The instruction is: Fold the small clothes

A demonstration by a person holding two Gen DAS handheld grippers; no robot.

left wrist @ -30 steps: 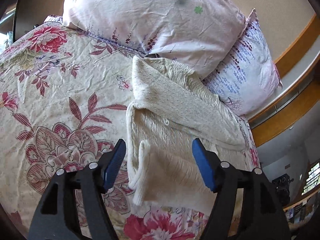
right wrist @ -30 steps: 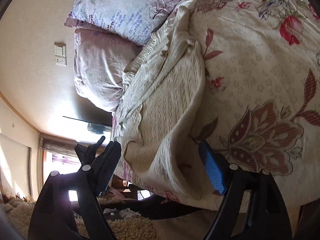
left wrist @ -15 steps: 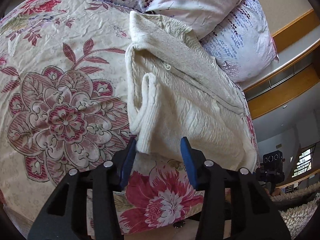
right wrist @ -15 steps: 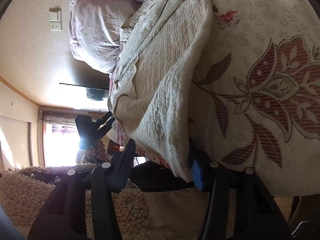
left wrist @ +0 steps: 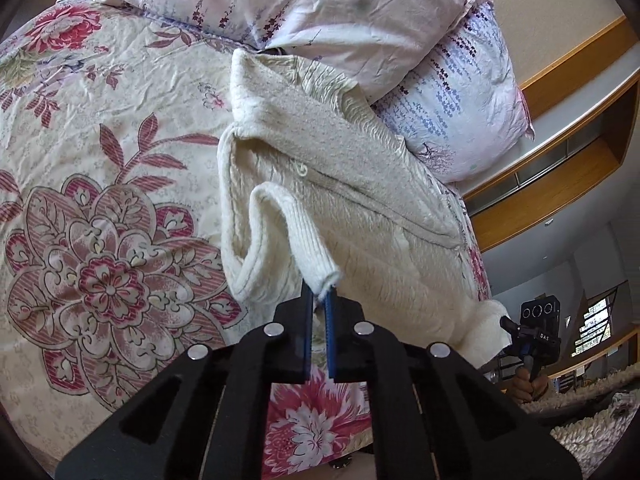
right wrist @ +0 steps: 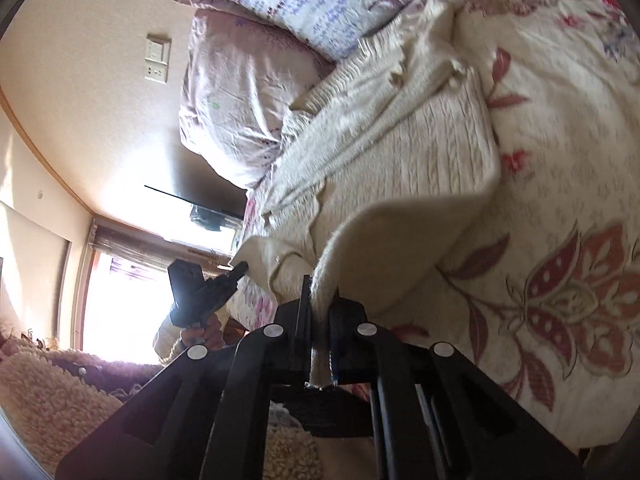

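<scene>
Only readable text: small white letters "DAS" on the black body of the right gripper (left wrist: 538, 330), seen from the left wrist view, below its three round lenses. Wall switch plate (right wrist: 157, 58) has no legible marking. Nothing else readable.

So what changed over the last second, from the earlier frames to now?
Both grippers have just been closing and now pinch the cream sweater: the left gripper on its ribbed cuff, the right gripper on the sweater's near edge, now lifted slightly. The pillows and floral bedspread lie as before.
</scene>
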